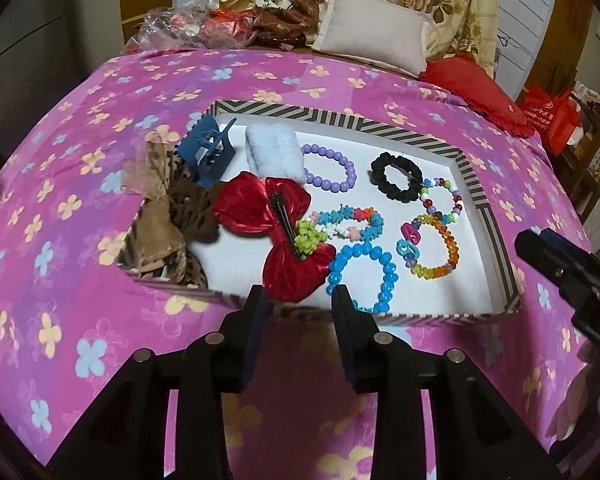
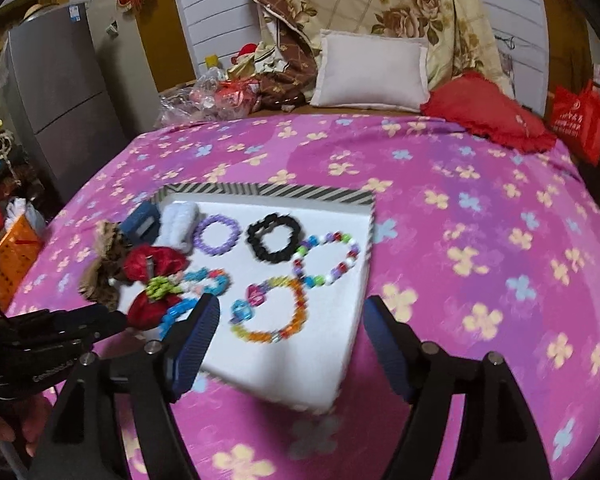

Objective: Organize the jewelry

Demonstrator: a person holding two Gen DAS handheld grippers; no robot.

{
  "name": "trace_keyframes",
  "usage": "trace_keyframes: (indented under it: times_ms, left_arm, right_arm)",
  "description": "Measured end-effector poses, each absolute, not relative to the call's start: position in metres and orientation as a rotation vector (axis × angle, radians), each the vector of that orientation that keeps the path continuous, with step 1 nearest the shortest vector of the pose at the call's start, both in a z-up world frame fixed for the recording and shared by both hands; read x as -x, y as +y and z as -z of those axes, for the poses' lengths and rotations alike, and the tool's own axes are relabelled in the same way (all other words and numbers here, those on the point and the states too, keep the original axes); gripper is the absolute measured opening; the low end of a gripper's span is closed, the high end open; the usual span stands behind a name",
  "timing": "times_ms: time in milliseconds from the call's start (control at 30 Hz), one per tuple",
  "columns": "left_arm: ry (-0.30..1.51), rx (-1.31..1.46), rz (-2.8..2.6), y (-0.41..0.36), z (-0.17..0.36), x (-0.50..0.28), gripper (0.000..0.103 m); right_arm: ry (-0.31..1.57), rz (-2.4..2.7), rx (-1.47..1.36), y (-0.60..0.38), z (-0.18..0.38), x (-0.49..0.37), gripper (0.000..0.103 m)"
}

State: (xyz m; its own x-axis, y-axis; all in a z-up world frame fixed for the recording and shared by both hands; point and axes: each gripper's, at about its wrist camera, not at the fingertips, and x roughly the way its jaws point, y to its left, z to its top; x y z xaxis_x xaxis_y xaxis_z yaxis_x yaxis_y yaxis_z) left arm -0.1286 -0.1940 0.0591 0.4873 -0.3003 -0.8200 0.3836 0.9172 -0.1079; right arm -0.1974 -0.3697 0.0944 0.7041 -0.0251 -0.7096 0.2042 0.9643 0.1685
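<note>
Pink flowered bedspread [image 1: 80, 184], striped tray [image 1: 340, 118] of jewelry, pillows behind, left tool [image 1: 300, 300] and right tool [image 2: 292, 320] parted, empty

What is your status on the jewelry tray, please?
Left gripper and right gripper open, empty. Bracelets, bows, scrunchie lie in striped tray. Red bow overlaps blue bracelet.

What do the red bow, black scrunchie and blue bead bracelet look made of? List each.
Red bow: satin-like fabric, glossy highlights, dark clip, probably metal.
Black scrunchie: matte gathered cloth, ruffled folds.
Blue bead bracelet: probably plastic, smooth shiny round beads.
</note>
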Motion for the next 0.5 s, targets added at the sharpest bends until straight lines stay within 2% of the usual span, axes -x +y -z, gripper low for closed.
trace_keyframes:
  times_ms: [500]
  left_arm:
    - [0.897, -0.144, 0.397, -0.177, -0.075, 0.16, 0.032]
  right_arm:
    - [0.705, 0.11, -0.273, -0.317, -0.094, 0.242, 0.077]
